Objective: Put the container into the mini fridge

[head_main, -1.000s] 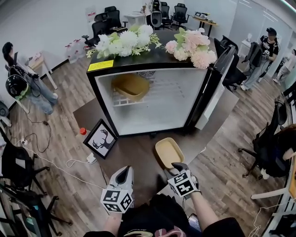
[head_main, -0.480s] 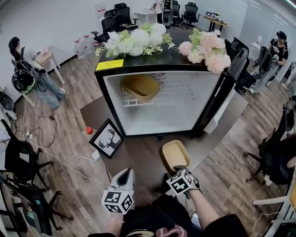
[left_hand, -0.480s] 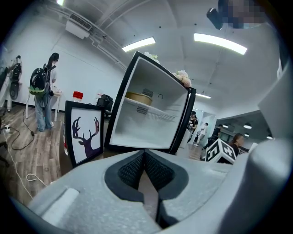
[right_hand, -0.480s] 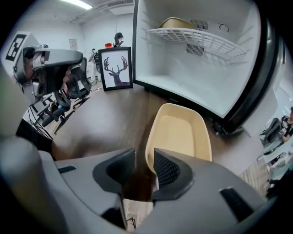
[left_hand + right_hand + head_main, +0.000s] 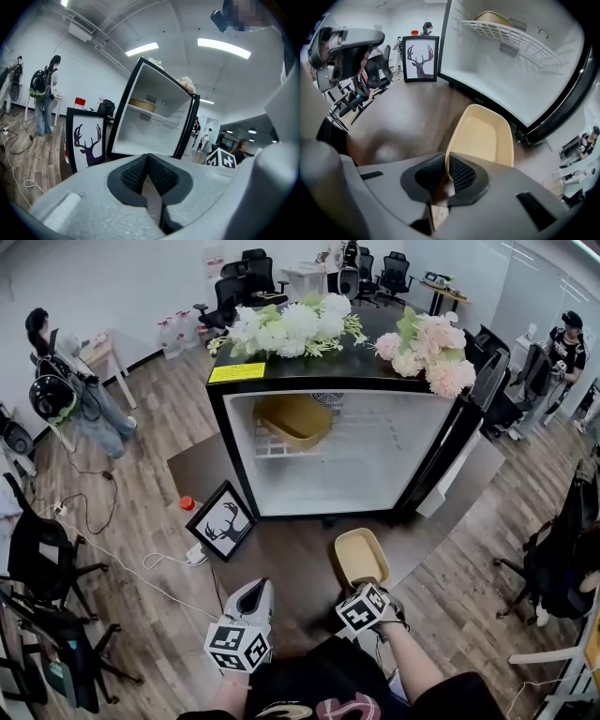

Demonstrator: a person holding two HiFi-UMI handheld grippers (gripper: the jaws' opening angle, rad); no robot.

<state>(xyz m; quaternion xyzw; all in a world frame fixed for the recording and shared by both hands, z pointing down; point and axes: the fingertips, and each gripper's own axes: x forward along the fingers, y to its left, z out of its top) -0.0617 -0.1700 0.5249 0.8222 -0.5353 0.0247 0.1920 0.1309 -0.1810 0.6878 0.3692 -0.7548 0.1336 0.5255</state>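
I am looking at the container (image 5: 361, 557), a shallow, pale yellow tub with rounded corners and an empty inside. It is sitting on the dark worktop (image 5: 281, 559), stretching straight out ahead of the right gripper (image 5: 367, 585). The jaws there have just been closing, and they are now pinching the near rim of the tub.

The head view is hiding that pinch behind the marker cube. The right gripper view is showing it plainly: the thin yellow wall is standing upright between the two ribbed pads (image 5: 460, 172), and the rest of the tub (image 5: 485, 136) is running away toward the open mini fridge (image 5: 375, 451).

The left gripper (image 5: 251, 592) is hanging apart from the tub, and its own view is showing its jaws pressed together on nothing. Ahead of those jaws the deer picture (image 5: 85, 143) is standing to the left of the fridge. A second tan tub (image 5: 292, 418) is resting on the wire shelf inside.
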